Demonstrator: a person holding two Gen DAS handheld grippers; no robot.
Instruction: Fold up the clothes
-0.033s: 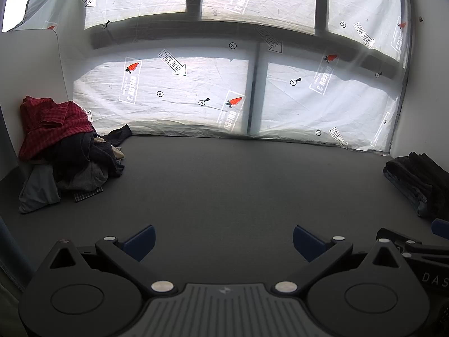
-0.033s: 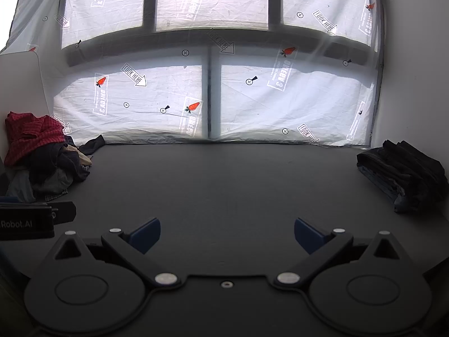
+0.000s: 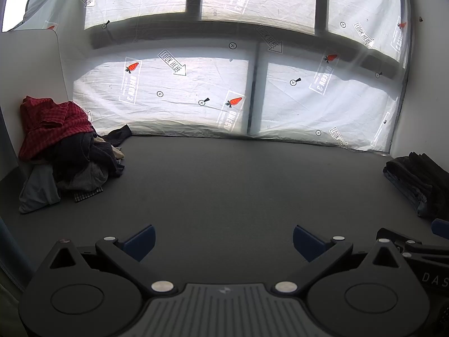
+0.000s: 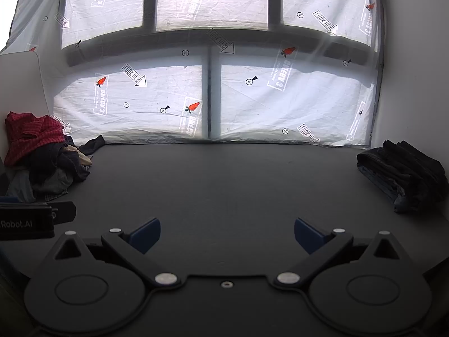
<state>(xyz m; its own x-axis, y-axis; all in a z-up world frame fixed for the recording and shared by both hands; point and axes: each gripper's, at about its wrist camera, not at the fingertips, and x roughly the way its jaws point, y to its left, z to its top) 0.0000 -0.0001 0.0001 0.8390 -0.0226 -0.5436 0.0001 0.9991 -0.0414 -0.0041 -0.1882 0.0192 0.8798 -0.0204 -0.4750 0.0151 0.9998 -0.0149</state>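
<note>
A heap of unfolded clothes (image 3: 70, 157), with a red checked shirt (image 3: 53, 123) on top, lies at the far left of the dark grey table (image 3: 238, 185); it also shows in the right wrist view (image 4: 42, 157). A stack of dark folded clothes (image 4: 404, 174) sits at the right edge, also in the left wrist view (image 3: 421, 179). My left gripper (image 3: 223, 240) is open and empty, low over the table's near side. My right gripper (image 4: 227, 236) is open and empty beside it.
A window covered with printed plastic sheeting (image 3: 224, 90) runs along the table's far edge. A white panel (image 3: 31, 61) stands at the left and a white wall (image 4: 415, 70) at the right. The left gripper's body (image 4: 28, 219) shows at the right view's left edge.
</note>
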